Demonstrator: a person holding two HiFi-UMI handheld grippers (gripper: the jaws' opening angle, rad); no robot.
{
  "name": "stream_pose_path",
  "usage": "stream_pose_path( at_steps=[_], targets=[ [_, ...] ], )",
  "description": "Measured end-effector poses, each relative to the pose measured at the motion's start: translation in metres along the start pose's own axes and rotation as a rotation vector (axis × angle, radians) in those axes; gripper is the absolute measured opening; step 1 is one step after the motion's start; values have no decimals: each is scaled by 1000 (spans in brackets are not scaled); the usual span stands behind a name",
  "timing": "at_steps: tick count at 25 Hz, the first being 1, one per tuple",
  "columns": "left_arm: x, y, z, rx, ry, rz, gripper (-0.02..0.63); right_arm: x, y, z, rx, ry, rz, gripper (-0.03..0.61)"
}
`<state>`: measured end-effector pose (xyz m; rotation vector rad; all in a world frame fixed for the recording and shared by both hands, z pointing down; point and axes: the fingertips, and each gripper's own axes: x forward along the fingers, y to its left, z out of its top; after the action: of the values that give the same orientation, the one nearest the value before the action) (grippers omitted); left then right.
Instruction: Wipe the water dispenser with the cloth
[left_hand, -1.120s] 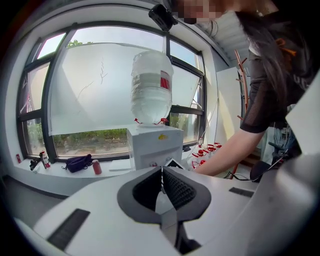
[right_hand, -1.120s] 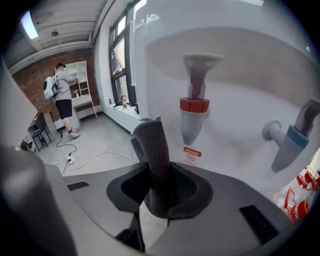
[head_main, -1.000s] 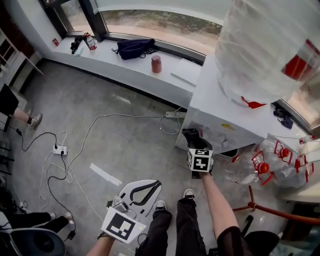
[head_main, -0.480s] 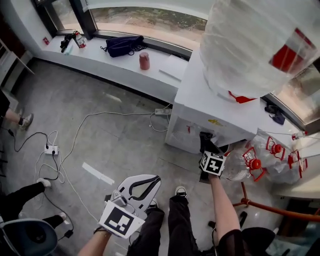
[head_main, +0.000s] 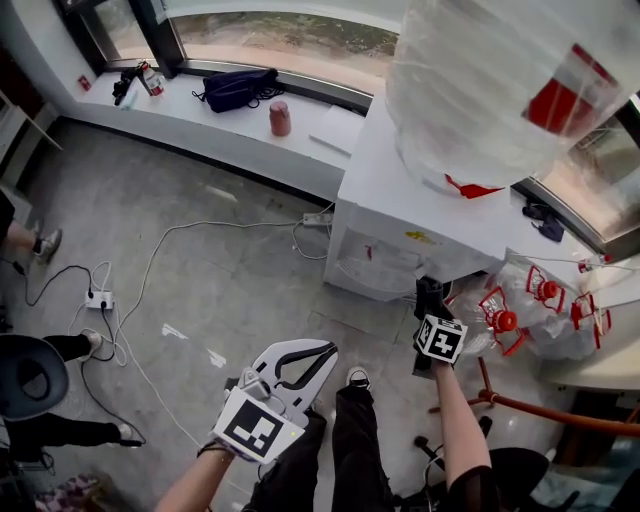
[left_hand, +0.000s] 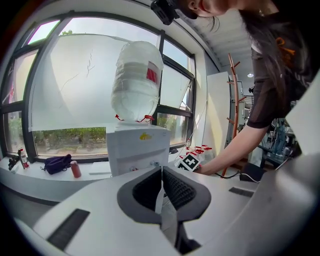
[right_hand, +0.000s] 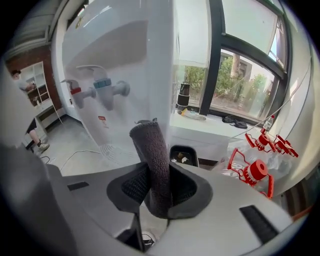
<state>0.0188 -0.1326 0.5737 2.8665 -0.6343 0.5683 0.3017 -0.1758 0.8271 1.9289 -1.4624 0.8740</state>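
The white water dispenser (head_main: 420, 215) stands by the window with a big clear bottle (head_main: 500, 90) on top. My right gripper (head_main: 431, 298) is shut on a dark grey cloth (right_hand: 152, 160), low at the dispenser's front right corner. In the right gripper view the cloth stands up between the jaws next to the dispenser's white side (right_hand: 155, 55), and the red and blue taps (right_hand: 102, 90) lie to the left. My left gripper (head_main: 322, 352) hangs shut and empty over the floor by the person's legs. It faces the dispenser (left_hand: 137, 147).
Empty bottles with red caps (head_main: 520, 320) lie right of the dispenser. A small black bin (right_hand: 184, 155) sits behind it. Cables and a power strip (head_main: 100, 298) cross the floor at the left. A dark bag (head_main: 240, 88) and a red cup (head_main: 280, 118) rest on the windowsill.
My right gripper has carried the cloth to the right along the dispenser's lower front, to its right corner. The left gripper has drifted slightly right and stays low.
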Motion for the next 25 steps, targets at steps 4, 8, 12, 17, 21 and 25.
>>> stream_pose_path(
  at_steps=[4, 8, 12, 17, 21, 25],
  targets=[
    [2, 2, -2, -5, -12, -1, 21, -4, 45, -15, -91, 23, 93, 103],
    [-2, 10, -13, -11, -1, 15, 21, 3, 113, -35, -217, 50, 203, 103],
    [-8, 20, -33, -33, 16, 49, 21, 21, 172, -50, -288, 66, 282, 103],
    [-18, 30, -66, -63, 27, 83, 21, 52, 221, -52, -309, 62, 306, 103],
    [-18, 42, -94, -86, 37, 117, 21, 79, 241, -42, -257, 49, 312, 103],
    [-11, 47, -108, -104, 32, 130, 21, 106, 223, -38, -245, 58, 267, 103]
  ],
)
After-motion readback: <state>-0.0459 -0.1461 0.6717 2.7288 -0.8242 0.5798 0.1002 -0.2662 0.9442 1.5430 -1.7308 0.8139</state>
